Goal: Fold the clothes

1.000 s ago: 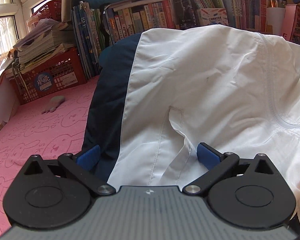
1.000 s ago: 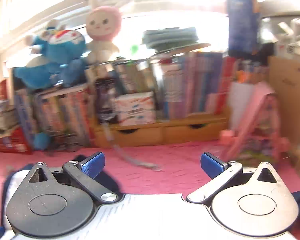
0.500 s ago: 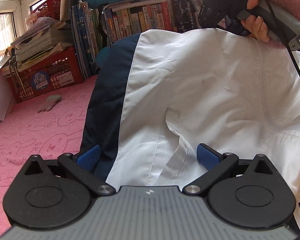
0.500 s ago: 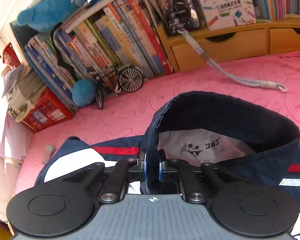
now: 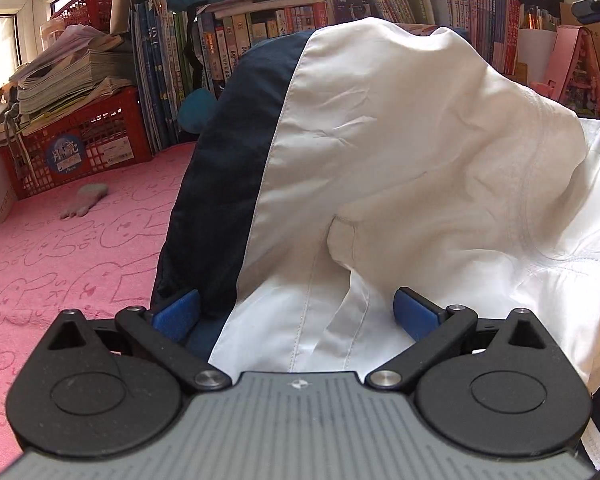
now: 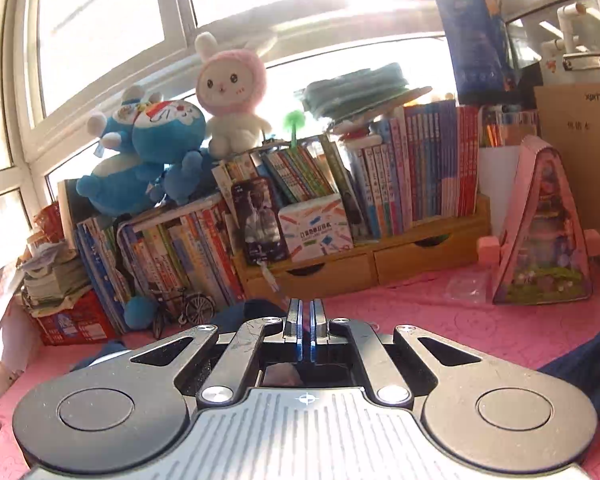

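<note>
A white and navy jacket (image 5: 380, 152) is lifted into a hump over the pink mat (image 5: 60, 248). My left gripper (image 5: 296, 312) is open, its blue pads on either side of the jacket's lower edge, with cloth lying between them. My right gripper (image 6: 305, 322) is shut, its pads almost touching; navy cloth of the jacket (image 6: 244, 314) shows just behind and below the fingers, and more at the right edge (image 6: 580, 360). A pinched layer between the pads cannot be made out clearly.
A red crate (image 5: 80, 148) with stacked papers stands at the left. Rows of books (image 6: 380, 184) on a wooden drawer shelf (image 6: 360, 268) line the back, with plush toys (image 6: 148, 160) on top. A pink triangular toy house (image 6: 544, 232) stands right. A small grey toy (image 5: 84, 200) lies on the mat.
My right gripper closed on the jacket's navy collar and then rose, tilting up to face the bookshelf. The jacket's hump got taller. My left gripper stayed open in place.
</note>
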Available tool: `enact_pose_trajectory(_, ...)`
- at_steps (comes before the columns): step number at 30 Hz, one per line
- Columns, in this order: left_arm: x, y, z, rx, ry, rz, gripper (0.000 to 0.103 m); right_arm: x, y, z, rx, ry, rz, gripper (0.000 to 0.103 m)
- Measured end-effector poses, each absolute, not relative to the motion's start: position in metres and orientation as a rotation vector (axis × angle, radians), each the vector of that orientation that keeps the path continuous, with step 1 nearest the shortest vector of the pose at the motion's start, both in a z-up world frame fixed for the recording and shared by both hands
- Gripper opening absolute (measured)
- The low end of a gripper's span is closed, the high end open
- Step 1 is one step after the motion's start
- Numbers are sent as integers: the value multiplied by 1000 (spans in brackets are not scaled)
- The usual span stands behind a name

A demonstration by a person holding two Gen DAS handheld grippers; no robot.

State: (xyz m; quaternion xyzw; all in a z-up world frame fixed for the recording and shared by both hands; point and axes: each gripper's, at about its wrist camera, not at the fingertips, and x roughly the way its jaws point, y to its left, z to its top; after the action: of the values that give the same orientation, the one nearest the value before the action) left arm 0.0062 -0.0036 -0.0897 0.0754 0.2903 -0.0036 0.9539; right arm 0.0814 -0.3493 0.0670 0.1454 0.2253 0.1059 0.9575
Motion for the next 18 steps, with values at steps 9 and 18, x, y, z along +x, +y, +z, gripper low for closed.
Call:
enact_pose_trajectory(9,5,-1,-89,151,582,-24,103,117,-203,50,105,540,578,92)
enact_pose_trajectory(18,-3,18,-85,32,550,-148,103,156,-34,5,-374,618,623,62)
